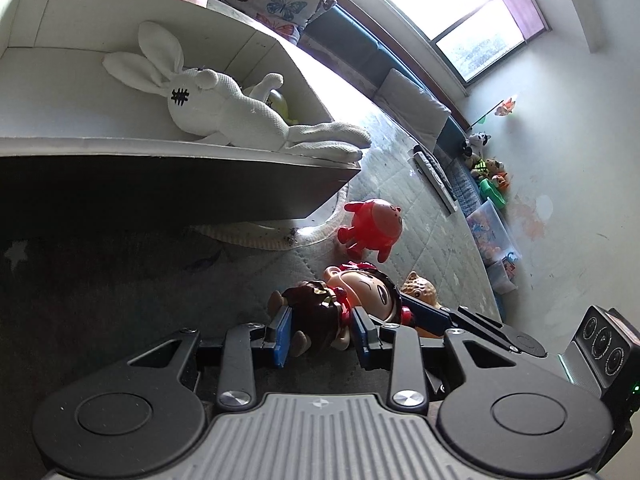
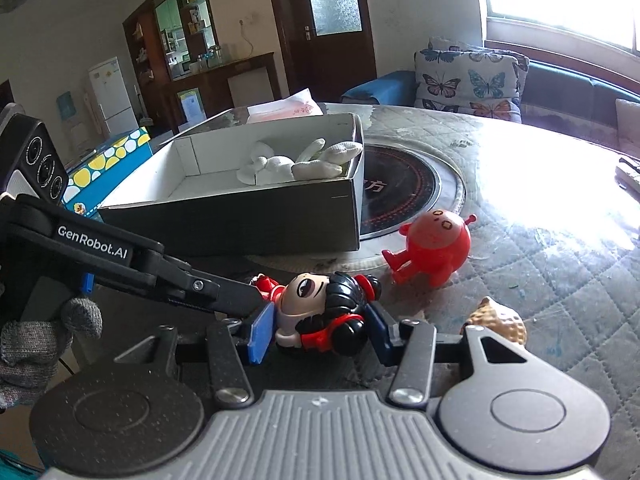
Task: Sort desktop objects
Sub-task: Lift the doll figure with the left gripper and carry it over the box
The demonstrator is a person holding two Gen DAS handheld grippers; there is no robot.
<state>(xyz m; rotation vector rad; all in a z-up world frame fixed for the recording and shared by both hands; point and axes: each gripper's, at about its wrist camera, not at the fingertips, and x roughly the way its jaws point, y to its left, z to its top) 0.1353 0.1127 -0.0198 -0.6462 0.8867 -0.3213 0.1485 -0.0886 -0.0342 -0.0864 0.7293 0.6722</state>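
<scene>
A doll (image 1: 344, 304) with black hair and a red and brown outfit lies on the quilted table. My left gripper (image 1: 322, 336) has its blue pads on either side of the doll's body. My right gripper (image 2: 318, 334) has its pads on either side of the doll's head (image 2: 320, 300). Both sets of pads look to be touching the doll. A red round toy figure (image 1: 372, 226) (image 2: 434, 248) stands beyond it. A tan shell-like toy (image 2: 500, 320) (image 1: 420, 288) lies to the right. A white plush rabbit (image 1: 208, 108) (image 2: 304, 164) lies in the open box (image 2: 240, 216).
The box (image 1: 160, 148) stands on the table beside a round black cooktop (image 2: 400, 192). Remote controls (image 1: 434, 176) lie further along the table. Butterfly cushions (image 2: 468, 80) and a bench seat stand behind the table. Small toys (image 1: 488, 172) line the wall.
</scene>
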